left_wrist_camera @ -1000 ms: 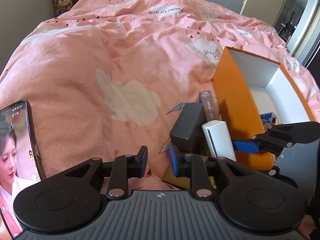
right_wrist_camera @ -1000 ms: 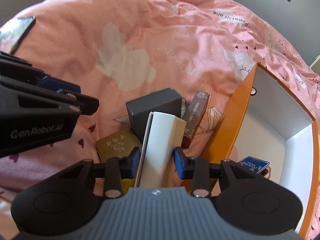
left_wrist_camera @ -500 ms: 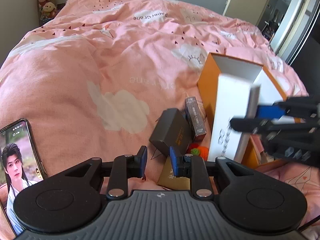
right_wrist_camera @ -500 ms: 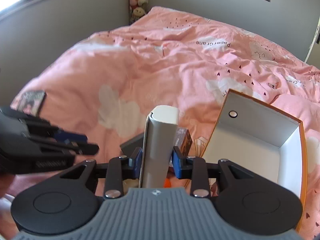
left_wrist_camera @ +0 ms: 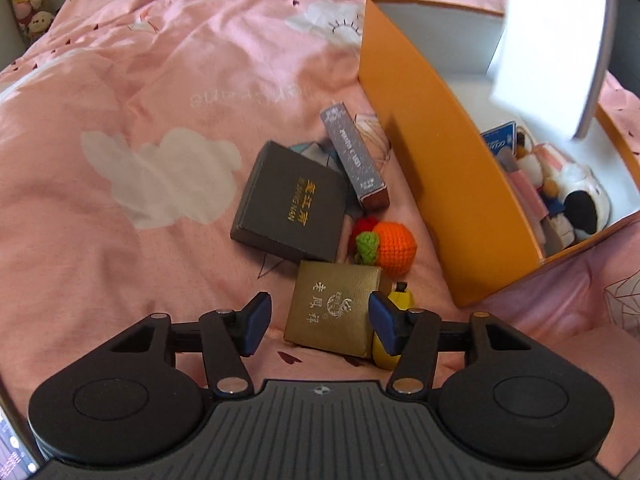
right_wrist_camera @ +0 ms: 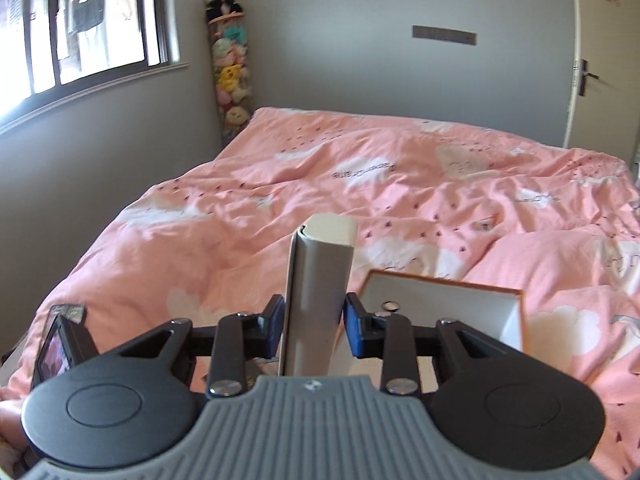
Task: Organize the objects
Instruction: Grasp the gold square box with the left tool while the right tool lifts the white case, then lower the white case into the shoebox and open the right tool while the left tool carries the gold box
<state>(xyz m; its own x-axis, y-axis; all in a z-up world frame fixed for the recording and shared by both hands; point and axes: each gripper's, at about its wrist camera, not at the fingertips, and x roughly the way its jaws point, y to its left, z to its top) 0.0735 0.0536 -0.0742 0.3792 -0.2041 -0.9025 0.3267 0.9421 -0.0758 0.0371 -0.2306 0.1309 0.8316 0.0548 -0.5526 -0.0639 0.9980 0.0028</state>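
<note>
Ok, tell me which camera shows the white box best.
The right wrist view: the white box stands sharp and centred, clamped in the right claw. The left wrist view shows only a blurred white slab at the top right, hanging above the orange box.

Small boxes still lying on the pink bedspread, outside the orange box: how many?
3: a dark grey box in the middle, a narrow grey box behind it by the orange box, and a gold box nearest the camera. Others may be hidden.

Pink bed (left_wrist_camera: 140, 92) with orange box (left_wrist_camera: 424, 152), gold box (left_wrist_camera: 332, 312), dark box (left_wrist_camera: 292, 204).
</note>
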